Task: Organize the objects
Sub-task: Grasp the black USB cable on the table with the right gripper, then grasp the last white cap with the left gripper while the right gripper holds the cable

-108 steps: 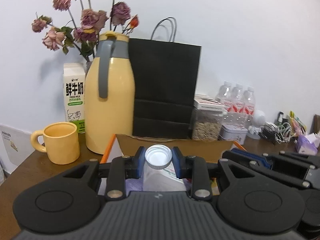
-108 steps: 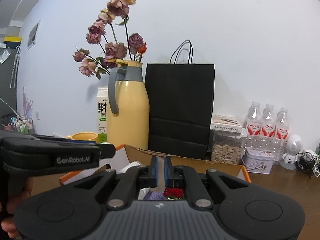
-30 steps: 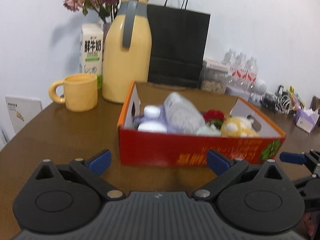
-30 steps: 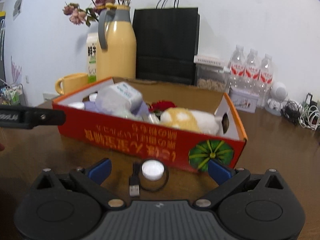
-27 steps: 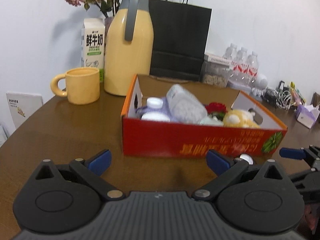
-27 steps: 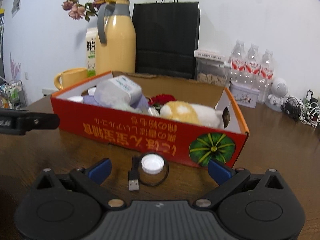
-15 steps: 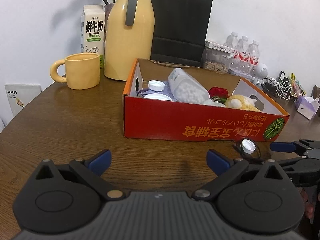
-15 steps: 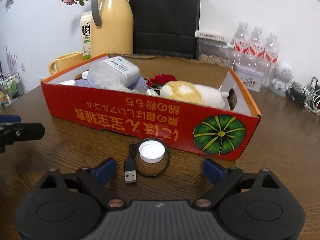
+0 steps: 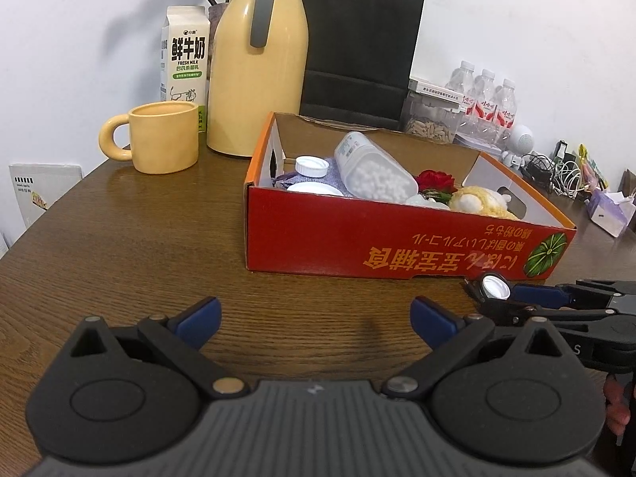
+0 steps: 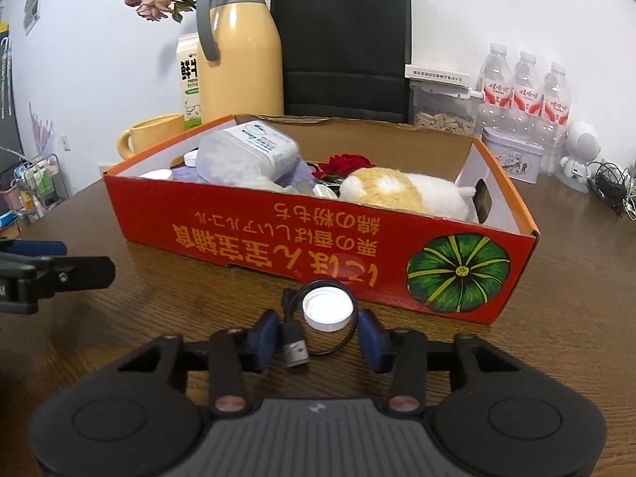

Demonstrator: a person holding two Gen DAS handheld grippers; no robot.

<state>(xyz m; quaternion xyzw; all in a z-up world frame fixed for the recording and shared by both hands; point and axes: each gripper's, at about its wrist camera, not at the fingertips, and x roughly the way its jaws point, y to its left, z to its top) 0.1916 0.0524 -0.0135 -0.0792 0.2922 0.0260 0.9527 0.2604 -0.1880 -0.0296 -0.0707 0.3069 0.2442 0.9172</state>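
Right gripper (image 10: 318,336): fingers closing around white cap (image 10: 327,309) and black cable (image 10: 292,332), contact seemingly not made | both on counter (image 10: 159,298) before red box (image 10: 318,246) | left gripper (image 9: 314,316): we note fingers released; nothing between

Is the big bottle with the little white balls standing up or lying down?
Lying down, tipped. The bottle leans on its side across other things in the red box, one end raised toward the back.

wall (image 9: 497,12): plain white | table (image 9: 139,238): dark wood grain
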